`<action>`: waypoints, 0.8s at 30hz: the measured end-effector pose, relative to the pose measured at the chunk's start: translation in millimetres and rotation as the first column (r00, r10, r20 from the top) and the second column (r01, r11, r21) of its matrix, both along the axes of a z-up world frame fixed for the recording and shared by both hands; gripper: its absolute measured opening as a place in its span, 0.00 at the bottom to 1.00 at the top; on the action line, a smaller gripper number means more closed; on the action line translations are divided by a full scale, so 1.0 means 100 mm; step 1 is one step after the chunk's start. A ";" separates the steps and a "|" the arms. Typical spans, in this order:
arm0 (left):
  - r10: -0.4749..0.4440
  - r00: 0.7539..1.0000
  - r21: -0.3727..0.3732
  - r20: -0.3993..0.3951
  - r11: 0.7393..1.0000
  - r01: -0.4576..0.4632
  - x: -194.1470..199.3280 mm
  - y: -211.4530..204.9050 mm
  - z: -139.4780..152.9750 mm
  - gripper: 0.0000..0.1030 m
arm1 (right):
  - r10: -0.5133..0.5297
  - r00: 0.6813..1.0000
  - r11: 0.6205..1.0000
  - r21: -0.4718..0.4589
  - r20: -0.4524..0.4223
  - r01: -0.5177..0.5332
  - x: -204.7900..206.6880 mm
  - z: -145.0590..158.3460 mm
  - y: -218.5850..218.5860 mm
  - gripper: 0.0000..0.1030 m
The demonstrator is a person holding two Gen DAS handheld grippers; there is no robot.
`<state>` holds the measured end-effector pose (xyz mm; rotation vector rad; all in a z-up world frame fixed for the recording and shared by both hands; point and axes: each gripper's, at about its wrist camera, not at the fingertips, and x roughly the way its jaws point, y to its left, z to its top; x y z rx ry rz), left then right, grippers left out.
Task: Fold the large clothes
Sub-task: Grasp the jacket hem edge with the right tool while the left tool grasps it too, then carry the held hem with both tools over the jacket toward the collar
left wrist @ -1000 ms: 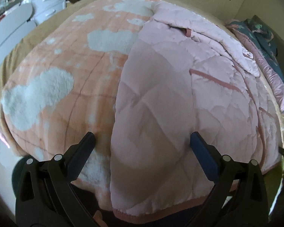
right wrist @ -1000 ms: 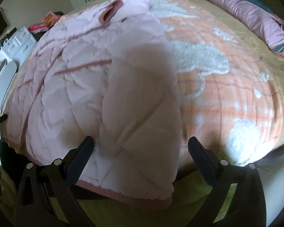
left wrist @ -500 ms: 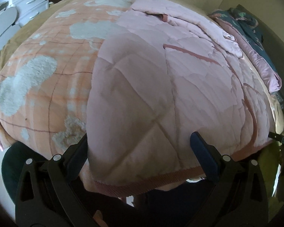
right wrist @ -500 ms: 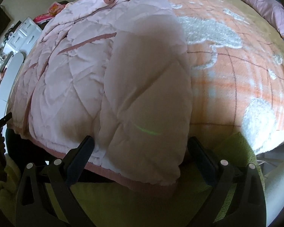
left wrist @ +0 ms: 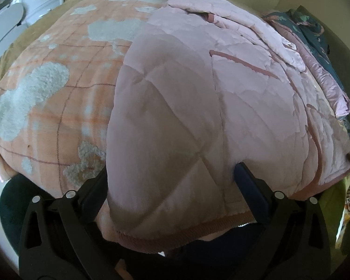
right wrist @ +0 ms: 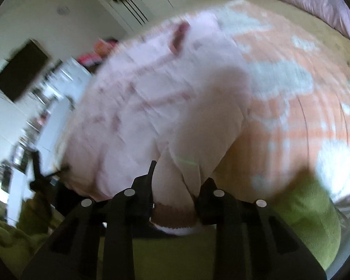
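Quilted pink garment [left wrist: 198, 107] covers the right half of the bed [left wrist: 16, 46] in my left view, spread over an orange plaid blanket [left wrist: 58, 98] with fluffy white patches. Its ribbed hem [left wrist: 175, 235] hangs at the bed's near edge. My left hand-held gripper [left wrist: 170, 175] stands wide apart, its two fingers straddling a folded panel of the garment without pinching it. My right hand-held gripper [right wrist: 176, 182] is closing, and a bunched hem corner of the same garment [right wrist: 151, 107] sits squeezed between its fingers; that view is blurred. Blanket [right wrist: 303, 107] lies bare beyond the garment's side edge. A second pile of bedding [left wrist: 319, 53] lines the far edge of the bed.
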<state>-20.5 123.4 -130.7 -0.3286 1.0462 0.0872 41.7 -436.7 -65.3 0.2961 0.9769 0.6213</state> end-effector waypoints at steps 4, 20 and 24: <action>-0.034 0.999 0.028 0.041 0.999 0.033 -0.04 -0.11 0.14 0.49 | 0.017 0.999 1.000 0.013 0.038 -0.017 0.14 0.15 0.10 0.26; -0.049 0.986 -0.016 0.159 0.999 0.052 -0.03 -0.10 0.45 0.08 | 0.023 0.997 1.000 0.006 -0.079 -0.023 -0.02 -0.32 0.06 0.26; -0.064 0.974 -0.012 0.216 0.998 0.069 0.06 -0.12 0.71 0.07 | 0.032 0.990 0.994 0.099 0.134 -0.046 -0.07 0.21 0.10 0.23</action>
